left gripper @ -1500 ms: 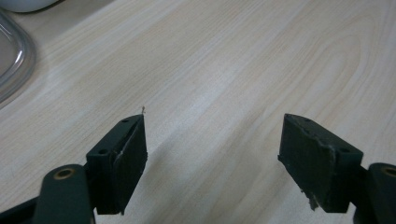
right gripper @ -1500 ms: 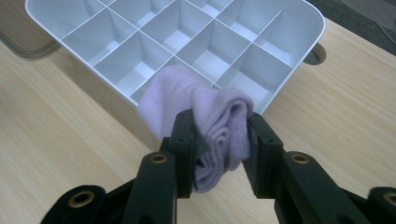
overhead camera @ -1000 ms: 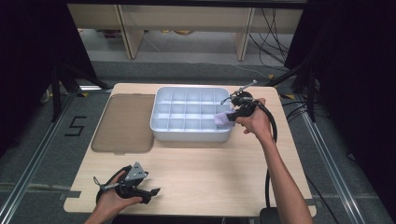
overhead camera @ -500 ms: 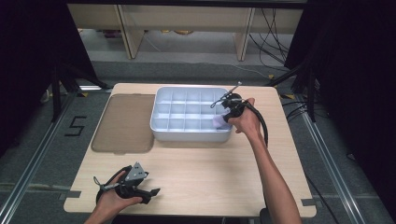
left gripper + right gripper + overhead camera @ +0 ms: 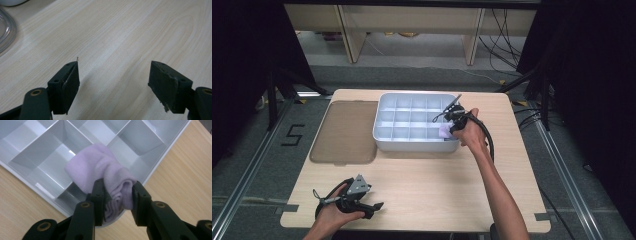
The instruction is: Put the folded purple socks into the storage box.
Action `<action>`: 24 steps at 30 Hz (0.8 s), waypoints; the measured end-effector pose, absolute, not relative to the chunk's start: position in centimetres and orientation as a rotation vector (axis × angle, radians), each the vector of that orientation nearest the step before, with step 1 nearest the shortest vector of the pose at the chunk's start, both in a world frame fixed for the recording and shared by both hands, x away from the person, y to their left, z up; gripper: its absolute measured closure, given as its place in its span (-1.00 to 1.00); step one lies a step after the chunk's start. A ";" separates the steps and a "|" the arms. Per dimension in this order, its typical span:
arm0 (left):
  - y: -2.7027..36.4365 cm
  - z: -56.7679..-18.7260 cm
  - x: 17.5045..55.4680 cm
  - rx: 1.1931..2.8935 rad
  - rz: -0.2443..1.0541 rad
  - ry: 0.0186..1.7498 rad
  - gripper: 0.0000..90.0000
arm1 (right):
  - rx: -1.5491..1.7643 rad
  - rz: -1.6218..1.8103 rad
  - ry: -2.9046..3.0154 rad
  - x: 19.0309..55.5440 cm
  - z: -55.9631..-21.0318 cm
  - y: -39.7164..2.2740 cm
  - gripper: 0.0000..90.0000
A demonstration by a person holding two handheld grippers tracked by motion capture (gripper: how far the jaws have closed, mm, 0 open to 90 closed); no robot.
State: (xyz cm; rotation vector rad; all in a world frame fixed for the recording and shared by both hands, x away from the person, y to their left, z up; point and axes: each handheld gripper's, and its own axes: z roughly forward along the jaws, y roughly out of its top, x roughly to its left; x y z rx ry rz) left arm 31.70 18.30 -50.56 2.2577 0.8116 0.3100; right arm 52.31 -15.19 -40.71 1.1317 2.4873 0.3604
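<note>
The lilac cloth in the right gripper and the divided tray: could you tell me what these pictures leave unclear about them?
- Lilac cloth: its lower end is hidden between the right gripper jaws in the right gripper view; too small in the high view.
- Divided tray: the cloth covers the compartment beneath it, so touching or hanging above cannot be told.
- Tray's far side: cut off by the frame edge.

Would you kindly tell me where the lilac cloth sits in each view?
High view: cloth right of centre, at the tray's near right corner, by the right gripper.
Left gripper view: not in it.
Right gripper view: cloth centre, pinched in the jaws.
Shared landmark: the tray.
</note>
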 end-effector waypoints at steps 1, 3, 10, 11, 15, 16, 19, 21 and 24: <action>18.3 -50.6 31.7 2.258 0.310 0.812 -0.46 | 1.129 0.361 2.490 52.3 -40.9 -15.2 0.53; 18.3 -50.6 31.7 2.265 0.314 0.812 -0.46 | 1.118 0.348 2.503 52.2 -41.2 -15.1 0.53; 18.3 -50.7 31.8 2.269 0.311 0.813 -0.46 | 1.119 0.356 2.506 52.0 -41.5 -15.0 0.48; 18.3 -50.7 31.8 2.275 0.312 0.808 -0.47 | 1.115 0.362 2.510 52.0 -41.5 -15.0 0.46; 18.3 -50.7 31.7 2.268 0.307 0.810 -0.47 | 1.158 0.445 2.499 52.0 -40.9 -15.3 0.32; 18.3 -50.7 31.7 2.267 0.312 0.814 -0.47 | 1.166 0.500 2.481 52.1 -40.6 -15.6 0.32; 18.2 -50.7 31.6 2.260 0.292 0.823 -0.47 | 1.158 0.536 2.471 52.2 -40.0 -15.7 0.44; 18.3 -50.7 31.7 2.263 0.312 0.817 -0.47 | 1.132 0.534 2.483 52.2 -39.8 -15.6 0.56; 18.4 -50.6 31.8 2.277 0.304 0.805 -0.47 | 1.111 0.505 2.496 52.3 -40.1 -15.0 0.64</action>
